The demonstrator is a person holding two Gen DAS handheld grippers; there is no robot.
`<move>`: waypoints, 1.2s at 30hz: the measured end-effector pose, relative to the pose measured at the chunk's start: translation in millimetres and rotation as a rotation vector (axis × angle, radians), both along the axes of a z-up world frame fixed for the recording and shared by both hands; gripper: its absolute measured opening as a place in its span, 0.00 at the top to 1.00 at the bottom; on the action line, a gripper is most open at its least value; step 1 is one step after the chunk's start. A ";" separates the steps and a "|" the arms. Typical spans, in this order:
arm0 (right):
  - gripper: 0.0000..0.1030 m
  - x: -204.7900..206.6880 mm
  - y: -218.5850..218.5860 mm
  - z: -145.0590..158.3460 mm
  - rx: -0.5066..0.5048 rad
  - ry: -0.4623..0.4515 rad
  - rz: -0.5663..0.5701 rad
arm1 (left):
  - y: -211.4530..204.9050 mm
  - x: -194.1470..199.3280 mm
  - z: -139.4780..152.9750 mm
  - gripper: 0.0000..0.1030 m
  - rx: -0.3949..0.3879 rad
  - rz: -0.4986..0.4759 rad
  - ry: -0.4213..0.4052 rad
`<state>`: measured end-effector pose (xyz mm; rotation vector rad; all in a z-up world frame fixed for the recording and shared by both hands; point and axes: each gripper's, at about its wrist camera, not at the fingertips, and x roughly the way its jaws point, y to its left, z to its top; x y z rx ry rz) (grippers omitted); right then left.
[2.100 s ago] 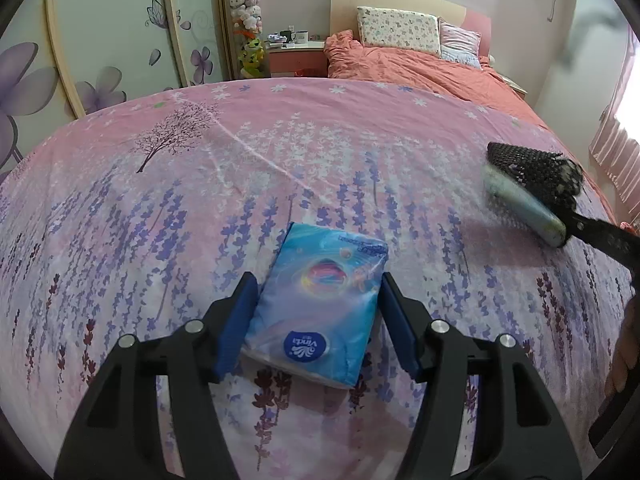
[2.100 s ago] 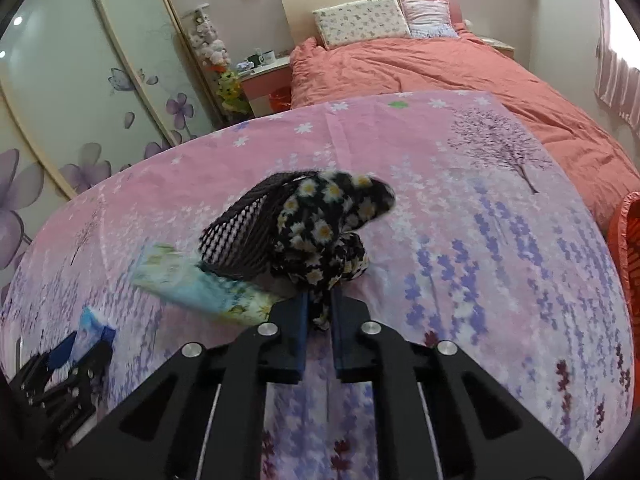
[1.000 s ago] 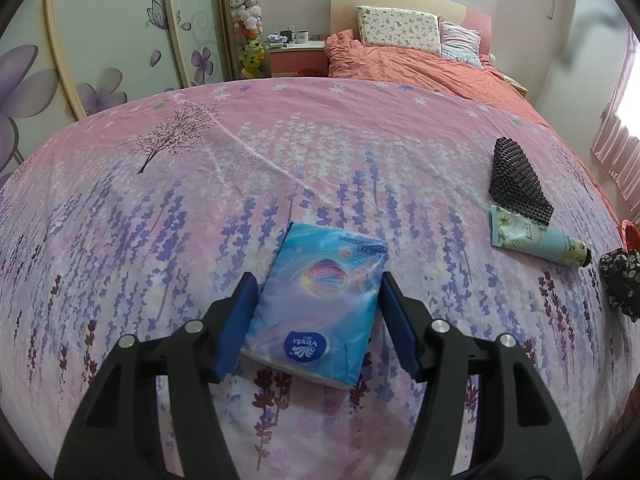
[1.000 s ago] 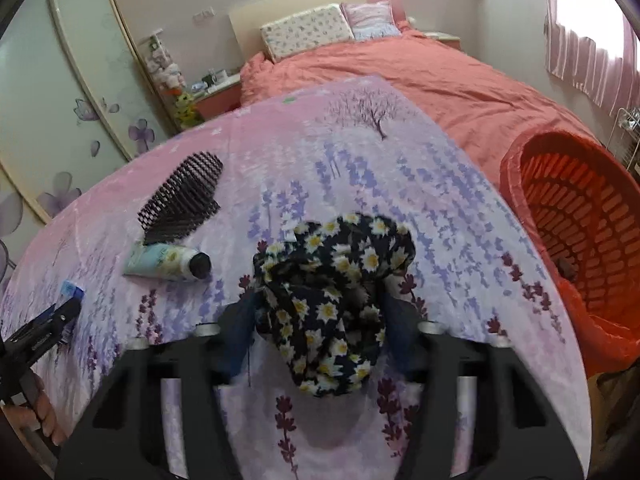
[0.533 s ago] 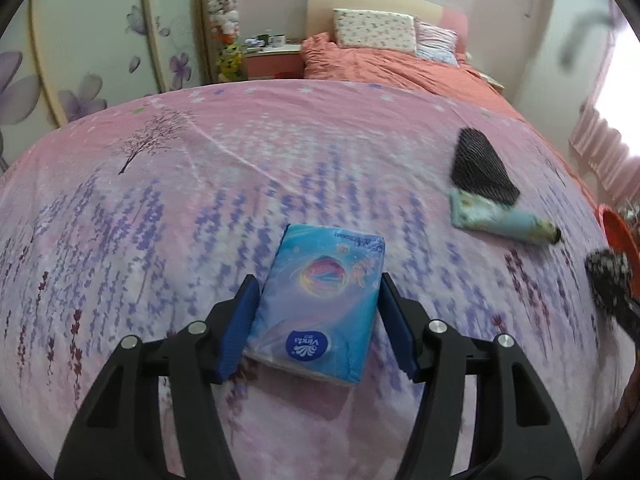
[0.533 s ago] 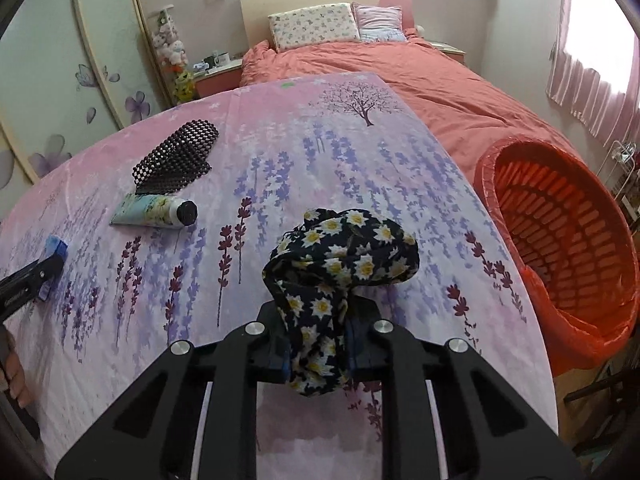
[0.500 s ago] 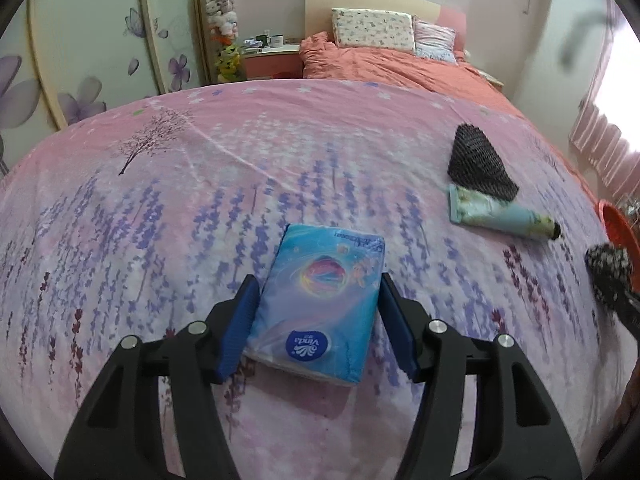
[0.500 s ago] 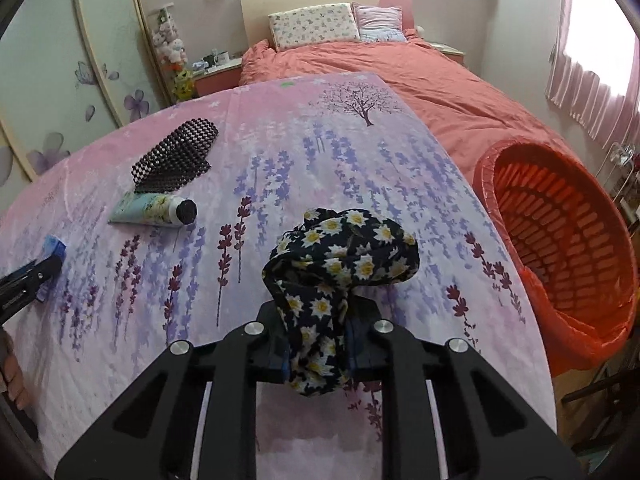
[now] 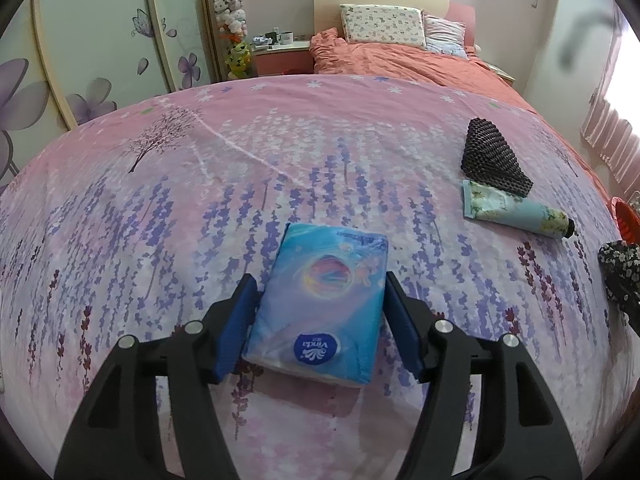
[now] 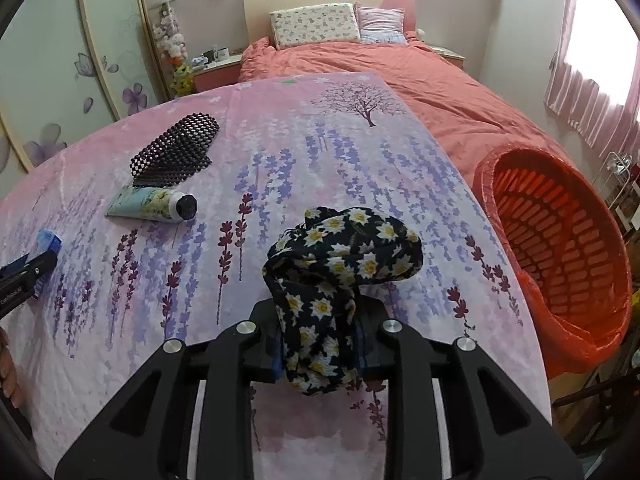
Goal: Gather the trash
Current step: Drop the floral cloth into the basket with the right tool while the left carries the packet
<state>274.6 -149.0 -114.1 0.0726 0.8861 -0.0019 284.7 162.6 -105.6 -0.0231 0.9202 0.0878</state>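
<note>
A blue tissue pack (image 9: 316,328) sits between the blue pads of my left gripper (image 9: 320,284), held just above the pink bedsheet. The jaws are opening slightly, pads still on its sides. My right gripper (image 10: 320,308) grips a black daisy-print cloth (image 10: 348,248), which bunches above the jaws and hangs below them. These jaws are opening a little with the cloth still pinched. An orange basket (image 10: 500,168) stands to its right beside the bed. The cloth (image 9: 618,268) shows at the right edge of the left wrist view.
A black mesh mat (image 10: 176,148) and a floral tube with a black cap (image 10: 152,204) lie on the sheet at the left, also seen as mat (image 9: 492,156) and tube (image 9: 516,208). Behind is a bed with an orange quilt (image 10: 400,72).
The right gripper carried the cloth from beside the mat and tube towards the basket, let its jaws go wide, clamped it again, then widened slightly. The left gripper keeps the pack and barely moved.
</note>
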 end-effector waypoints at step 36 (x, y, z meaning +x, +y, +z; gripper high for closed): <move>0.85 -56.9 -57.3 69.5 0.136 -0.203 -0.016 | -57.9 -47.2 66.4 0.51 -0.020 -0.099 -0.147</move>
